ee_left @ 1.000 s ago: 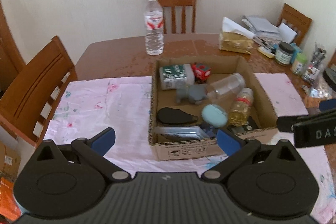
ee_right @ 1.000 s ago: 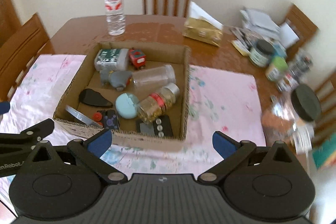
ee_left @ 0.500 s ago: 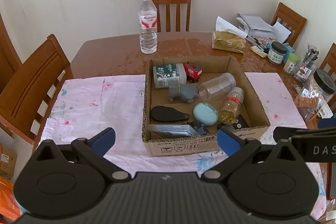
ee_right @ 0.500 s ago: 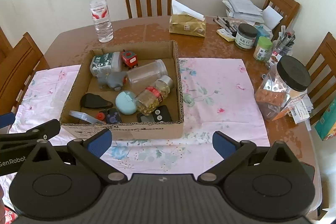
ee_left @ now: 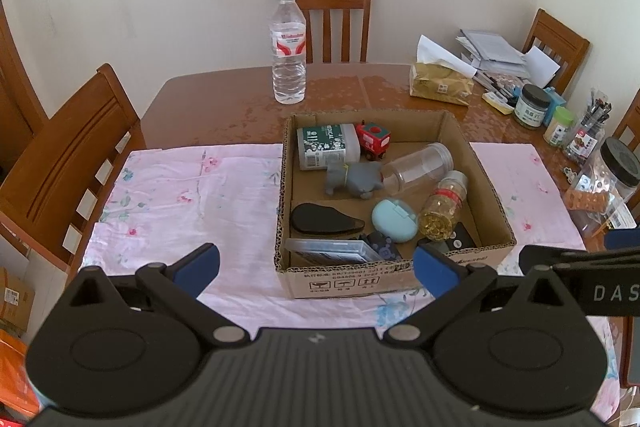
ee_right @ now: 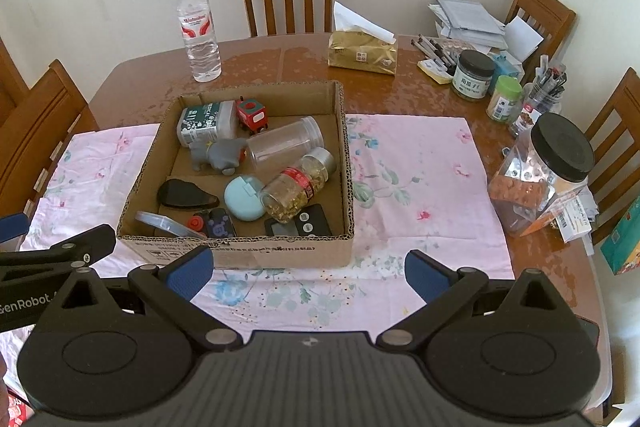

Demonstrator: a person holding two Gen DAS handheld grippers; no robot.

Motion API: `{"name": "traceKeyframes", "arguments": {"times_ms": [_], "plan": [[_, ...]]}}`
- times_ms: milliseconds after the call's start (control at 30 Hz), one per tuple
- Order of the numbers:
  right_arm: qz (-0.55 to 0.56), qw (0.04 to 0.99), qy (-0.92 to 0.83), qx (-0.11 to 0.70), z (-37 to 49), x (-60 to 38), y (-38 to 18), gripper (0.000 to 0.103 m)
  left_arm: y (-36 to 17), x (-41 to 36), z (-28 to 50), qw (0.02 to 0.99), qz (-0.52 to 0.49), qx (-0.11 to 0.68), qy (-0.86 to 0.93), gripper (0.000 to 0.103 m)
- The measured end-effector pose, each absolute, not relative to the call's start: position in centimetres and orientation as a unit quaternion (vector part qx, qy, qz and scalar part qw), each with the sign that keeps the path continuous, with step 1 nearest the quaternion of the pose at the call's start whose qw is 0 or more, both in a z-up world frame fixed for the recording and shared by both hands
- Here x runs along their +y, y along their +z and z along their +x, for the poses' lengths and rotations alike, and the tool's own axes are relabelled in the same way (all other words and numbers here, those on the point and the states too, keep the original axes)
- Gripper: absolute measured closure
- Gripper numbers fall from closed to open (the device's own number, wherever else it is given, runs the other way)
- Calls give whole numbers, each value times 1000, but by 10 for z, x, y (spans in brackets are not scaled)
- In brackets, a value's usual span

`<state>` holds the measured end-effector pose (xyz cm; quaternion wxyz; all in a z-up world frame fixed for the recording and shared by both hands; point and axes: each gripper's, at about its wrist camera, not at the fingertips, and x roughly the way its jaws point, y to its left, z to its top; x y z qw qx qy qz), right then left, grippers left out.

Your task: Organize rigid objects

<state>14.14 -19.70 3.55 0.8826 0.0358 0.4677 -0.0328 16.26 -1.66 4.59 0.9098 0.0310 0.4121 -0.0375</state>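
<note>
A cardboard box (ee_left: 492,183) (ee_right: 348,155) sits on a pink floral cloth (ee_left: 192,195) (ee_right: 416,163) and holds several items: a green-white medical box (ee_left: 326,146), a red toy car (ee_left: 373,139), a grey toy animal (ee_left: 354,179), a clear jar (ee_left: 418,167), a gold-filled jar (ee_left: 442,207), a light blue case (ee_left: 394,219) and a black case (ee_left: 324,219). My left gripper (ee_left: 316,267) hovers open before the box's near wall. My right gripper (ee_right: 306,269) is open too, near the box's front right. Both are empty.
A water bottle (ee_left: 289,47) stands behind the box. A tissue box (ee_right: 362,55), papers, pens and small jars (ee_right: 474,75) crowd the back right. A large black-lidded jar (ee_right: 548,171) stands at the right edge. Wooden chairs (ee_left: 68,151) surround the table.
Both grippers have pulled back and risen, so the box looks smaller and more of the table shows. Both stay open. Nothing in the box has moved.
</note>
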Motion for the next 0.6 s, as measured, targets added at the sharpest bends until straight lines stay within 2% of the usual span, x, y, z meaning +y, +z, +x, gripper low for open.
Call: {"name": "traceKeyframes", "arguments": {"times_ms": [600], "plan": [[34,885,-35,462,140,-201,39,0,49,-18,162,910,31,412,-28,1]]}}
